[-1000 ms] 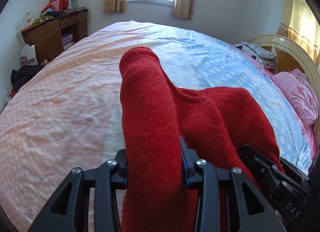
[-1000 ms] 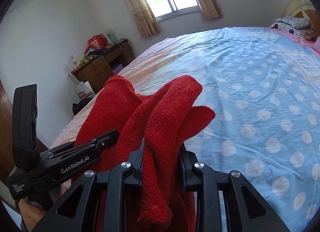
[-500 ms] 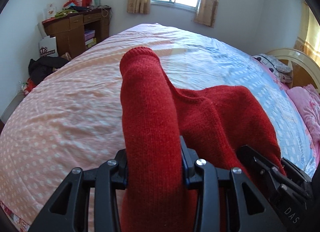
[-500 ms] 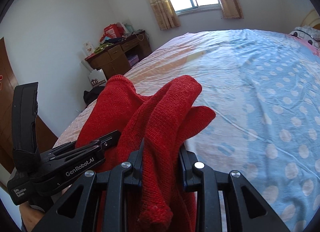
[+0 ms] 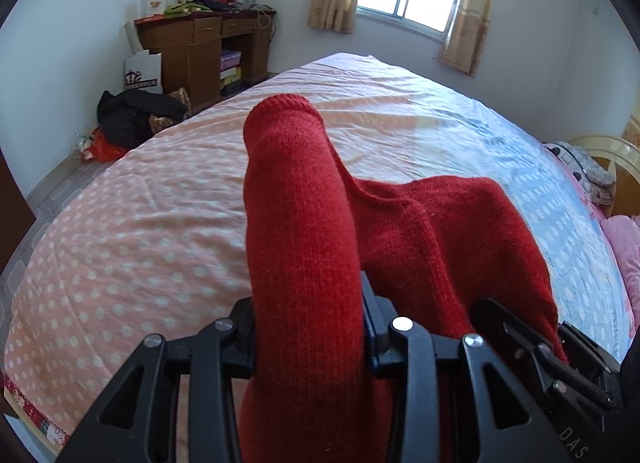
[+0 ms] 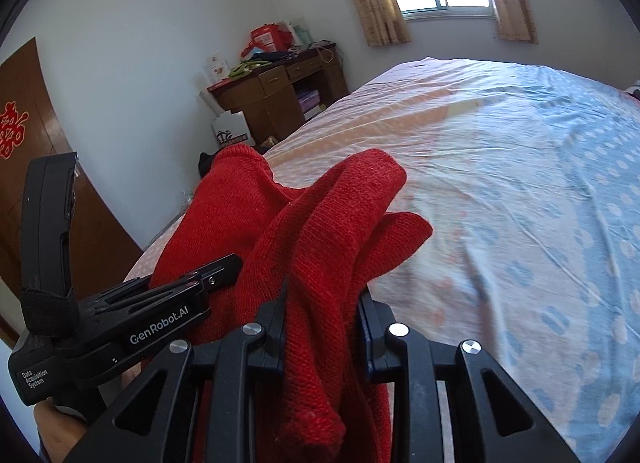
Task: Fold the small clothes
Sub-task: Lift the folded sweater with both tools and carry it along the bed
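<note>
Red knit sweater (image 5: 304, 247) bunched, lifted over polka-dot bed (image 5: 132, 231).
Left tongs (image 5: 310, 327) and right tongs (image 6: 322, 315) each clamp a thick fold, side by side.

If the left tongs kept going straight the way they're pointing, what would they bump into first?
The left tongs already clamp the red knit garment, which stands up directly ahead. Past it, the line probably meets the pink dotted bedsheet, though depth is hard to judge.
</note>
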A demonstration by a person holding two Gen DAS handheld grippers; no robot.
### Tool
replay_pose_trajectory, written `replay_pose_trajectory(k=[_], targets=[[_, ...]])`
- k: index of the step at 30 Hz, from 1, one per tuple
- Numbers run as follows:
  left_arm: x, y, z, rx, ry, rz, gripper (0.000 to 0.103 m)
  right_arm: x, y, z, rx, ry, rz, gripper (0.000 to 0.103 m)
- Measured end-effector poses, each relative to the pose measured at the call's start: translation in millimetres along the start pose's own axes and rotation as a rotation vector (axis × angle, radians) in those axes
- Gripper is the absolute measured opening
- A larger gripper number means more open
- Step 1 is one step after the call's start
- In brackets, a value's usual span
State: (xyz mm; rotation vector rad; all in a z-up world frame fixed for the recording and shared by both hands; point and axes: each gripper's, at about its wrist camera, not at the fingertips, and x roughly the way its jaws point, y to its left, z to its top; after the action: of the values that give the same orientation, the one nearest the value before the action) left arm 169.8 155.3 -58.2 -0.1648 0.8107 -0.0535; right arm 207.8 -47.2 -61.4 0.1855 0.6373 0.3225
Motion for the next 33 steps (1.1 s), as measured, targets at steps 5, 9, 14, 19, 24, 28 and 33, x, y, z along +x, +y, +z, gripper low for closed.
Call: replay_pose_trajectory(k=[5, 9, 14, 19, 24, 28, 33], targets=[[2.7, 22.2, 2.6, -0.043, 0.000, 0.034, 0.040, 19.4, 19.1, 3.2, -0.037, 0.017, 0.027, 0.027], [4.9, 32.3, 9.1, -0.063, -0.011, 0.063, 0.039, 32.4, 29.5, 5.2, -0.053, 0.022, 0.045, 0.027], [7.5, 49.6, 16.6, -0.075, -0.029, 0.081, 0.039, 43.6, 40.0, 11.5, -0.076, 0.016, 0.057, 0.027], [14.5, 60.9, 29.0, -0.086, -0.046, 0.104, 0.039, 58.1, 51.0, 22.5, -0.110, 0.000, 0.060, 0.027], [20.1, 69.6, 45.9, -0.087, -0.074, 0.127, 0.039, 73.7, 62.1, 36.0, -0.156, -0.034, 0.061, 0.027], [27.9, 75.2, 64.6, -0.082, -0.101, 0.142, 0.039, 88.1, 70.0, 50.2, -0.195, -0.073, 0.049, 0.027], [42.2, 81.9, 78.9, -0.073, -0.132, 0.159, 0.039, 114.6, 72.2, 69.0, -0.224, -0.112, 0.019, 0.027]])
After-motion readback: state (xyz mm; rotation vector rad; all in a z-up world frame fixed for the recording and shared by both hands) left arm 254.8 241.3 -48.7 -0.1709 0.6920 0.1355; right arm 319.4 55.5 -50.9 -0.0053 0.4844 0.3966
